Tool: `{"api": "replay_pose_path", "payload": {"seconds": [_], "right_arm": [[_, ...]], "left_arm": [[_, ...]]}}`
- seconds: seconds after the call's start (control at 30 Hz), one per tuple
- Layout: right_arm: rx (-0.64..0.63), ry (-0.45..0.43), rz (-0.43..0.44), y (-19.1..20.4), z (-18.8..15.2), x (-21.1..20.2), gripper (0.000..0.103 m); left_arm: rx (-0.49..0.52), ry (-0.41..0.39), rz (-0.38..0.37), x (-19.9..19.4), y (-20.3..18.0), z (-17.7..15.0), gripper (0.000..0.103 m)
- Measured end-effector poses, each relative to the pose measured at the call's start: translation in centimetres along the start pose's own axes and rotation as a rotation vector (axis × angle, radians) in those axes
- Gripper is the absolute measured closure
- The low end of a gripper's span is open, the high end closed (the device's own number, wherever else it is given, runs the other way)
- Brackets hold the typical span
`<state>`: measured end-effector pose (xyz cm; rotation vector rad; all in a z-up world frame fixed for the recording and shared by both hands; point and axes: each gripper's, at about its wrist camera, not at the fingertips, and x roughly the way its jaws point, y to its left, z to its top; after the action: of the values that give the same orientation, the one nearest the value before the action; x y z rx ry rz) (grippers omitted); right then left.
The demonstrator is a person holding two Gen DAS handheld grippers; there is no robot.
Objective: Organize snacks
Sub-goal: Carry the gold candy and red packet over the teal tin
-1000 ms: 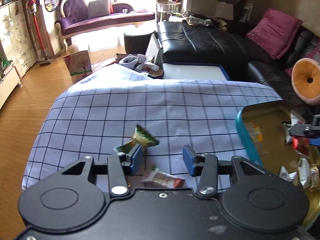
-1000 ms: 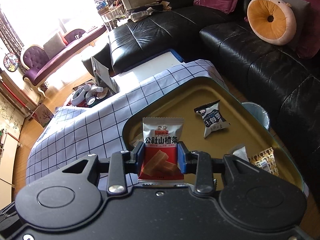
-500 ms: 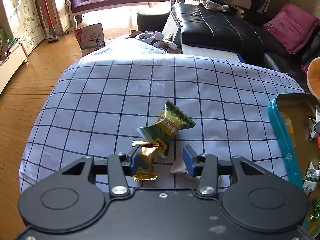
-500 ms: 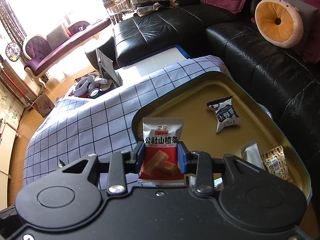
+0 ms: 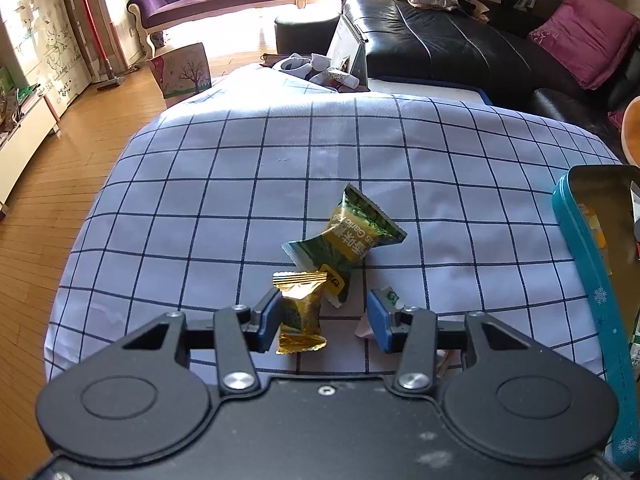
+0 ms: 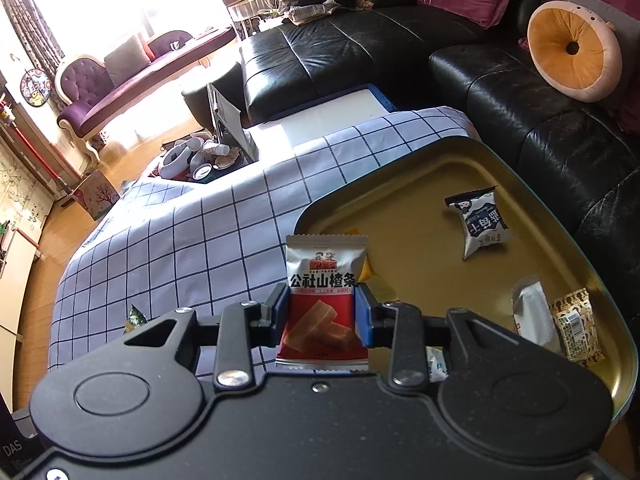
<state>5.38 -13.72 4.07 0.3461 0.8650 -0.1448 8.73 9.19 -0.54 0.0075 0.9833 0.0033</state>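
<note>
The red-and-white hawthorn-strip snack packet (image 6: 322, 300) stands upright, clamped in my right gripper (image 6: 322, 314) over the near-left corner of the gold-lined teal metal tin (image 6: 404, 216). My left gripper (image 5: 322, 320) is unclenched, the small gold foil candy (image 5: 299, 312) against its left pad on the blue-checked white tablecloth (image 5: 280, 168); a green garlic-pea packet (image 5: 348, 240) lies just beyond.
</note>
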Motion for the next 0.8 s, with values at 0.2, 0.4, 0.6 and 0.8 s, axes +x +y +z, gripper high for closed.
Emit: {"api": "replay_pose_path", "payload": {"seconds": [0.2,0.4,0.6,0.8], "right_arm": [[-0.015,0.000,0.006,0.8,-0.2,0.1,0.059],[-0.029,0.005,0.011,1.4,-0.3,0.4,0.059],[-0.022,0.010,0.024,1.2,-0.2,0.2,0.059],[-0.006,0.007,0.020,0.8,0.0,0.0,0.059]], "left_arm": [[-0.043,0.033,0.005,1.0,1.6,0.1,0.055],[-0.067,0.042,-0.035,1.5,2.1,0.1,0.069],[-0.077,0.024,-0.043,1.3,1.8,0.1,0.087],[-0.087,-0.036,-0.069,-1.5,1.2,0.6,0.087]]}}
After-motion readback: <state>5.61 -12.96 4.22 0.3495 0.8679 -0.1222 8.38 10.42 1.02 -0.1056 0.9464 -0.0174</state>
